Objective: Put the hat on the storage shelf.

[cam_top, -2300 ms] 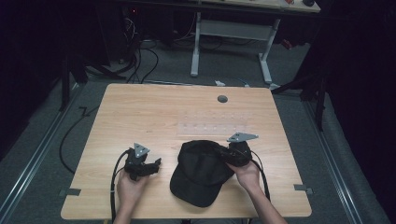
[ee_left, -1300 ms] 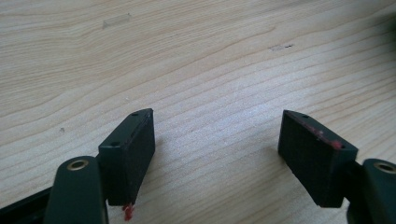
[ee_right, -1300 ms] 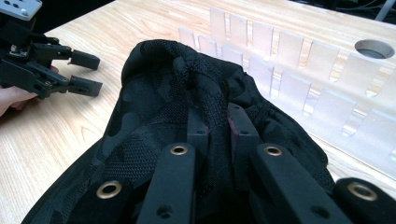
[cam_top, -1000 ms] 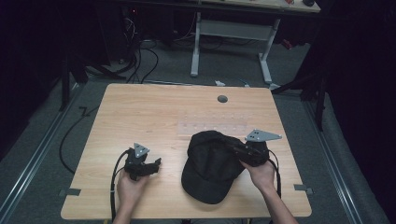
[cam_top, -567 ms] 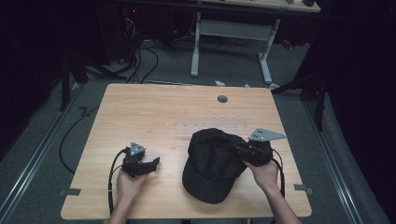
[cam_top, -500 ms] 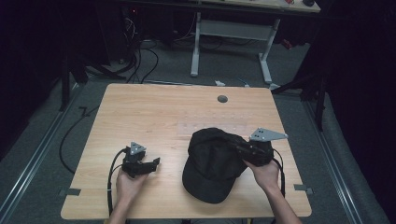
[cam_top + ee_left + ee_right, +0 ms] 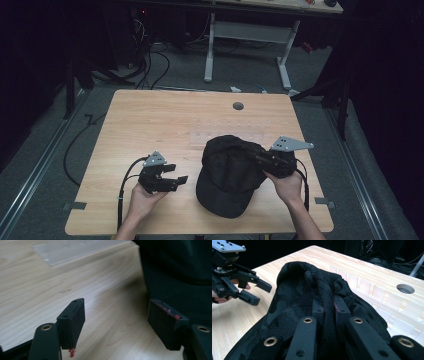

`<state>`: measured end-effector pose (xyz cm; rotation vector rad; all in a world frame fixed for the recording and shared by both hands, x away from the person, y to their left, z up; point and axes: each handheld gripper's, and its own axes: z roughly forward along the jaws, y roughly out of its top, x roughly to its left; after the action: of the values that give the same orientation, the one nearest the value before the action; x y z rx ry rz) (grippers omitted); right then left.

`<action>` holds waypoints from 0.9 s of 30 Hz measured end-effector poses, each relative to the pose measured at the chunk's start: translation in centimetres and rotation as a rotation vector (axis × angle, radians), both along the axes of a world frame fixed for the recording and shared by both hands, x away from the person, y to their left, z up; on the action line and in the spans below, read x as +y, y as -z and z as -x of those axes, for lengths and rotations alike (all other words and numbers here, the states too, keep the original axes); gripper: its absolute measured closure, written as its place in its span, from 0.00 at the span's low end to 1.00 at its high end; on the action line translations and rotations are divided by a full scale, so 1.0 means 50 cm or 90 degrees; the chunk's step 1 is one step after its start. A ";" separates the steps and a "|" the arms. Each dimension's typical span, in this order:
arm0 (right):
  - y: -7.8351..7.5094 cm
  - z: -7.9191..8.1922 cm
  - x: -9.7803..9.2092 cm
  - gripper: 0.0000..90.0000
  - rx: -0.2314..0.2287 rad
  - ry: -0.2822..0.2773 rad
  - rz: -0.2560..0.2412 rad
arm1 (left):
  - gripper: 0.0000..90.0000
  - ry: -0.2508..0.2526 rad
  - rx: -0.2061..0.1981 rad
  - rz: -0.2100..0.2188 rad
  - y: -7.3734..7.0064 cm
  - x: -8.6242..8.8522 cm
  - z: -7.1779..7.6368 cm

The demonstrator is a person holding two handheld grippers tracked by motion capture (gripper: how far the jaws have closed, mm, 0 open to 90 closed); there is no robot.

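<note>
Nearest me, my right hand [image 7: 286,186] grips my right gripper [image 7: 260,159], whose two black jaws are pinched tight on a ridge of mesh fabric at the crown of the black camouflage-patterned cloth baseball cap [image 7: 227,172]. In the right gripper view the fabric [image 7: 327,302] bunches up between the pads and rises in a fold ahead of them. The cap lies on the light wooden rectangular table [image 7: 150,120], its brim pointing toward my edge of the table and its crown toward the far side.

To the left of the cap, apart from it, my left hand [image 7: 142,197] holds my left gripper [image 7: 176,180] low over the wood with its jaws spread wide and nothing between them; they point toward the cap. In the left gripper view the dark cloth of the cap [image 7: 180,272] sits just beyond the right-hand pad [image 7: 165,320], though I cannot tell whether they touch.

Beyond the cap, a faint pale grid of rectangles [image 7: 220,131] is marked on the wood. Farther still past the cap, near the far edge, a small round grey hole [image 7: 238,106] is set into the tabletop. Behind the table, a white metal frame [image 7: 250,40] and black cables [image 7: 150,60] sit on the grey floor
</note>
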<state>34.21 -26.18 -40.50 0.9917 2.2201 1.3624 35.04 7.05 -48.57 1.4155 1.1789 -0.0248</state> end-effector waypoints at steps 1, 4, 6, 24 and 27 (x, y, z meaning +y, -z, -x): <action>0.000 0.000 0.000 0.92 0.000 0.000 0.000 | 0.31 0.000 0.000 0.000 0.000 0.000 0.000; 0.000 0.001 0.001 0.92 -0.004 -0.005 -0.002 | 0.30 0.028 0.010 0.002 -0.006 -0.015 0.004; 0.000 0.000 0.002 0.92 -0.003 -0.008 -0.007 | 0.29 0.043 0.013 0.003 -0.010 -0.023 0.007; 0.001 -0.008 0.022 0.91 -0.015 -0.074 -0.038 | 0.27 0.125 0.026 -0.030 -0.016 -0.079 0.014; 0.002 -0.010 0.023 0.91 -0.018 -0.085 -0.049 | 0.28 0.131 0.030 -0.029 -0.016 -0.080 0.014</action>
<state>34.70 -25.03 -40.59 0.8570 2.2632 1.5206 34.35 3.03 -47.77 1.5795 1.0734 -0.1765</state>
